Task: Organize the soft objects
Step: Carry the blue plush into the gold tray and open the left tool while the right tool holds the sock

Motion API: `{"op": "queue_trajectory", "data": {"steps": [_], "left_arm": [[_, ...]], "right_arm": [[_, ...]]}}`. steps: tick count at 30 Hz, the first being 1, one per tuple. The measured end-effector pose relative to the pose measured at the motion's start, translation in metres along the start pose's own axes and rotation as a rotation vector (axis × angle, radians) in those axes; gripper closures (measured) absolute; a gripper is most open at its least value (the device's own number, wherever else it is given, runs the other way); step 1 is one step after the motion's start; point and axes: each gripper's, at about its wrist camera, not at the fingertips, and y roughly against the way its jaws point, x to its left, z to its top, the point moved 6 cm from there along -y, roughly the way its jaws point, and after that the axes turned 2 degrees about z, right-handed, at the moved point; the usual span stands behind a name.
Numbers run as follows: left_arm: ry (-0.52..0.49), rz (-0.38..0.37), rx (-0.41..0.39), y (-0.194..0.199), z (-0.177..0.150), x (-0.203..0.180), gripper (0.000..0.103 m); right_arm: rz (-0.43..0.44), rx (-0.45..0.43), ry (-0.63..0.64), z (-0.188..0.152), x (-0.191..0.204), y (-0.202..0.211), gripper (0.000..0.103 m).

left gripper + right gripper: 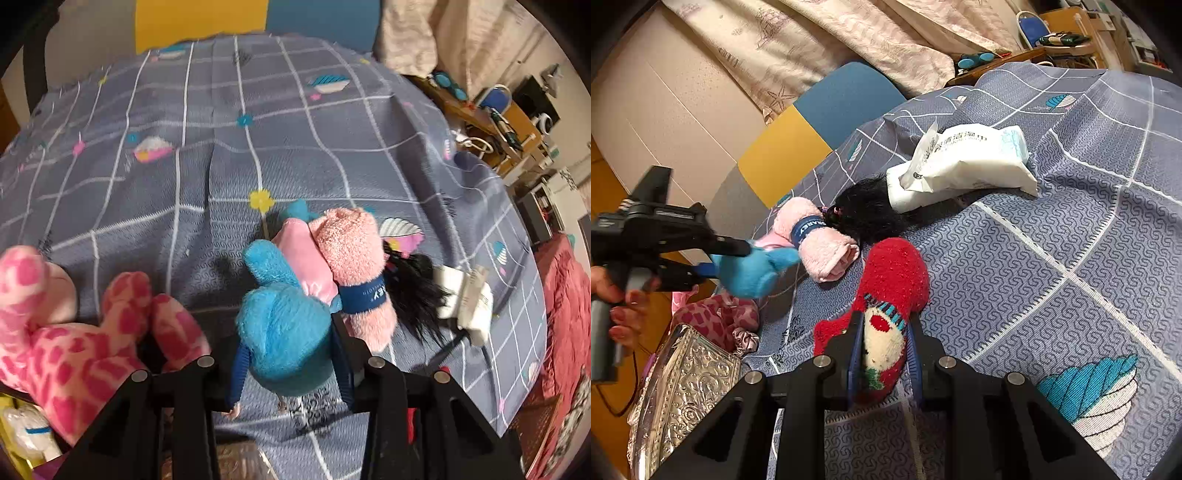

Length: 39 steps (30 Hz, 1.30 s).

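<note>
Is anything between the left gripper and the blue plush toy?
Nothing visible. The blue plush toy already sits between the left gripper's fingers; the rolled pink towel only lies against its far side.

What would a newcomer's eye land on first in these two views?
The blue plush squeezed between the left gripper's fingers, beside a rolled pink towel. Then the red sock clamped in the right gripper on the grid bedsheet, and a pink spotted plush at the bed's edge.
</note>
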Motion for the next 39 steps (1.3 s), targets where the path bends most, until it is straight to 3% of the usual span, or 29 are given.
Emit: {"op": "queue_trajectory", "data": {"steps": [16, 32, 39], "left_arm": [[-0.034, -0.157, -0.066, 0.063, -0.051, 0.011, 0.063], [-0.092, -0.235, -0.271, 0.142, -0.108, 0.024, 0.063], [-0.01, -0.279, -0.332, 0.17, -0.145, 0.059, 0.063]], "right_arm": [[-0.02, 0.003, 0.009, 0.0, 0.003, -0.003, 0.082], [-0.032, 0.003, 0.012, 0.001, 0.003, -0.004, 0.082], [-0.039, 0.005, 0.016, 0.001, 0.003, -0.005, 0.082]]}}
